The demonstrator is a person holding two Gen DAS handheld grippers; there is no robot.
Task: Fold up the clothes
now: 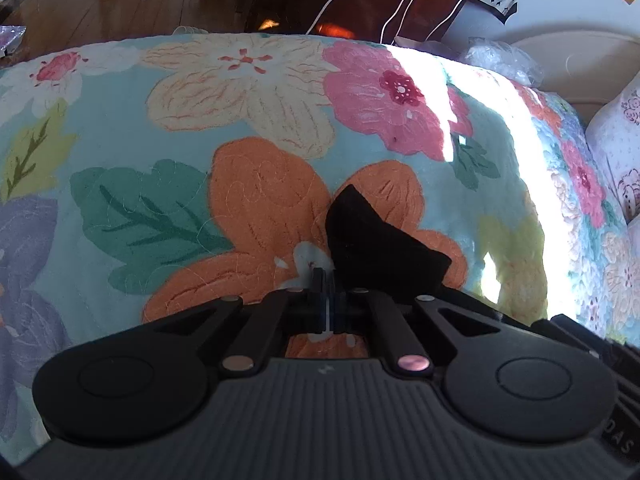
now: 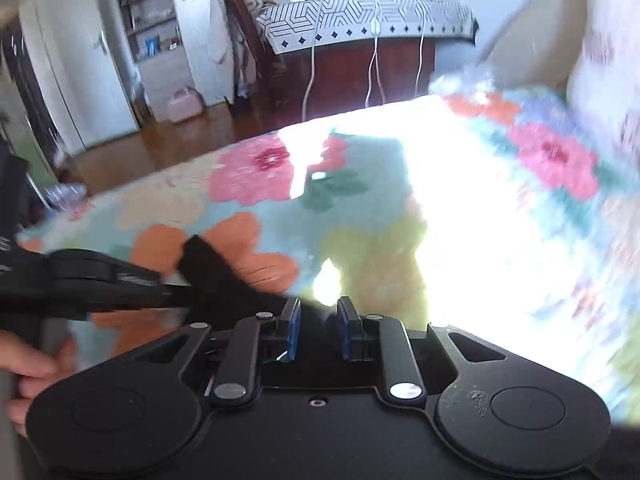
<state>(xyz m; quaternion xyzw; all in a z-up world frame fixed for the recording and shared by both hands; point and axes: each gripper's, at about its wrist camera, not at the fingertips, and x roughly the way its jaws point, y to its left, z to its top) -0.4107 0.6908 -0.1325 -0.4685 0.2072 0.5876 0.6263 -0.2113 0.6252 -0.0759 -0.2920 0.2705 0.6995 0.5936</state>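
1. Sunlit floral quilt [image 1: 168,128] covers the bed, with wooden flooring and a cloth-draped table [image 2: 360,20] behind.
2. One small black garment [image 1: 380,236] lies on the quilt's orange flower, just right of the left gripper [image 1: 325,280], probably laid flat for folding.
3. Left gripper's fingers are pressed together; whether they pinch the garment's edge, I cannot tell.
4. Right gripper [image 2: 318,324] stands narrowly parted, nothing between its two blue pads [image 2: 294,330].

A garment [image 1: 376,236] lies on the quilt [image 1: 160,120], perhaps folded.
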